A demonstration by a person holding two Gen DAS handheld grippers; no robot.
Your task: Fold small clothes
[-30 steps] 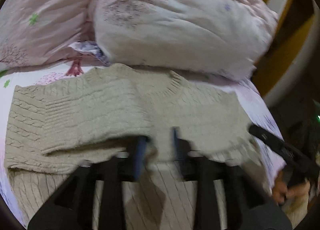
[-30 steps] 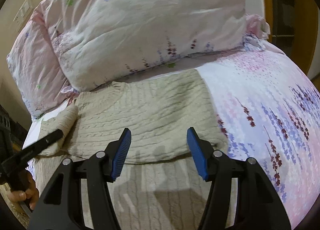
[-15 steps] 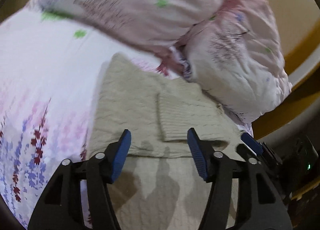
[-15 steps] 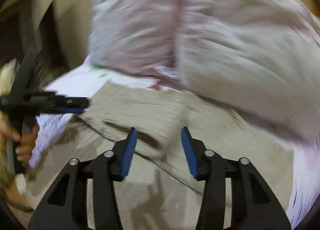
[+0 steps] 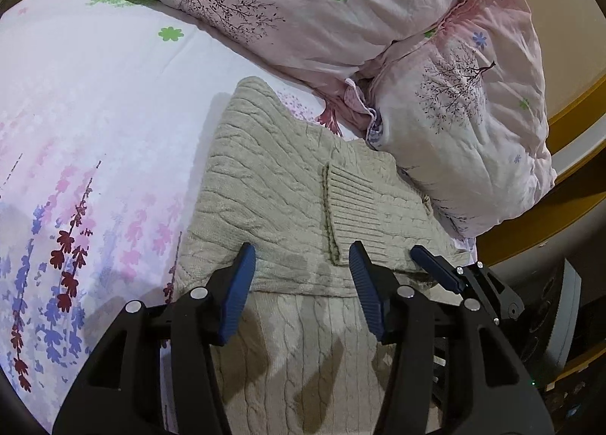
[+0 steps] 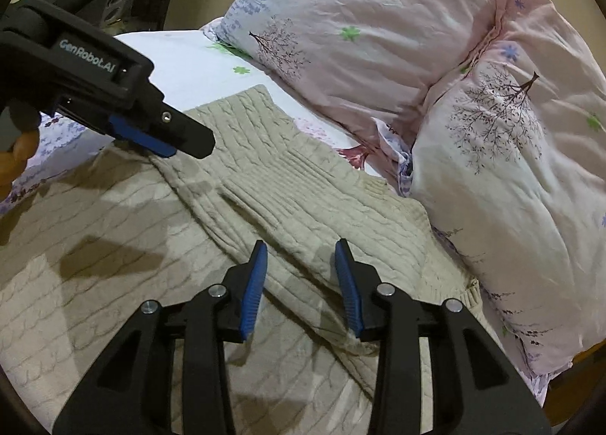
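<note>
A beige cable-knit sweater [image 5: 265, 185] lies flat on the bed, and a ribbed cuff [image 5: 352, 204] of one sleeve is folded across its body. My left gripper [image 5: 301, 276] hovers low over the fold line, its jaws closing but still apart, with knit beneath them and nothing pinched. My right gripper [image 6: 302, 276] is over the sweater [image 6: 303, 185] at the folded sleeve's edge. Its jaws are narrower and closing, with a ridge of fabric below the gap and the pads clear of it. Each gripper shows in the other's view: right [image 5: 431, 264], left [image 6: 189, 143].
Two pink floral pillows [image 5: 378, 30] [image 6: 492, 139] press against the sweater's far side. The flower-print bedsheet [image 5: 94, 132] spreads out to the left. A hand [image 6: 17, 158] holds the left gripper's handle. The bed's edge and a dark device [image 5: 549, 321] lie at the right.
My left jaws were narrow around knit a second ago; now they are wider and free. Both views have rolled and swung. The right gripper moved in beside the left, its jaws narrowing.
</note>
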